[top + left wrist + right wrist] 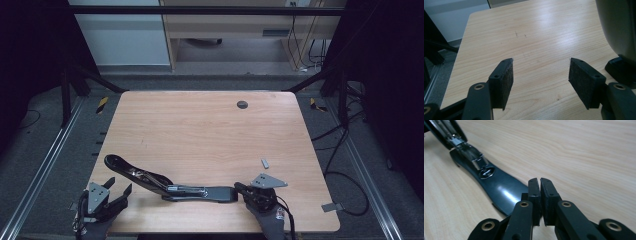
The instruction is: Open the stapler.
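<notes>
A black stapler (pixel 165 185) lies opened out flat near the table's front edge, its top arm angled up to the left and its base (pixel 499 187) stretching right. The metal staple channel (pixel 471 152) shows along it. My right gripper (pixel 239 189) sits at the right end of the base, jaws shut (pixel 540 180) with nothing between them, just beside the base's edge. My left gripper (pixel 120 186) stands open at the front left corner, nothing between its pads (pixel 540 66). The stapler's dark arm (pixel 619 25) rises to its right.
The wooden table (pixel 200 130) has a round dark grommet (pixel 242 104) near its far edge. A small grey piece (pixel 265 163) lies right of centre. A grey plate (pixel 332 206) sits beside the table's right front corner. Cables run over the floor to the right.
</notes>
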The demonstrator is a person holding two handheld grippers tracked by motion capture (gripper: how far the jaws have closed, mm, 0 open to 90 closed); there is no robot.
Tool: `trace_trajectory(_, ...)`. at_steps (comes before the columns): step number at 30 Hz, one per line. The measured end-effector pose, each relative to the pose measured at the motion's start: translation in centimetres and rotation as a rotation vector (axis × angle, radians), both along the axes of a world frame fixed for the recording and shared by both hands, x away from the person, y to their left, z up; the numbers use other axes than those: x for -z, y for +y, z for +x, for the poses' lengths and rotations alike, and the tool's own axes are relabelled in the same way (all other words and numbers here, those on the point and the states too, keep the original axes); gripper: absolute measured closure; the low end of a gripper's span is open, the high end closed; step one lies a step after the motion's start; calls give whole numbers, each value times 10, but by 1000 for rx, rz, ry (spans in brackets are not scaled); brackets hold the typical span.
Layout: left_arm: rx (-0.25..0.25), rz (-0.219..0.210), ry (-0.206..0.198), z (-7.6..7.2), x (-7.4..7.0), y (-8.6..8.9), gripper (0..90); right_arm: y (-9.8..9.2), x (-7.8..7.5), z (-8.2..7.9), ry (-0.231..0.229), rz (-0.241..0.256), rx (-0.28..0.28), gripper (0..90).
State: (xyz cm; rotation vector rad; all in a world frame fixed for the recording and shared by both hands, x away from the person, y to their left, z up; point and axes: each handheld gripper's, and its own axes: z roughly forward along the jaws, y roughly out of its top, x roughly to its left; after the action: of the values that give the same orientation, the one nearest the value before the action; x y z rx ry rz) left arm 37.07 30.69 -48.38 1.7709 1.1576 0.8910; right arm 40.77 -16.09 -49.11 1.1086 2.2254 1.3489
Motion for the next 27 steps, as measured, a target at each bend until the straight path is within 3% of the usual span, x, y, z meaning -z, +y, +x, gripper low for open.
trace_trajectory(9,13,12,19,1,3,-2,359,-22,-16,9,-30,-18,85,778)
trace_trajectory(13,16,16,21,2,4,-3,359,-25,-22,12,-41,-62,108,748)
trace_trajectory(27,34,31,31,3,7,-4,362,-43,-32,39,20,-131,195,688)
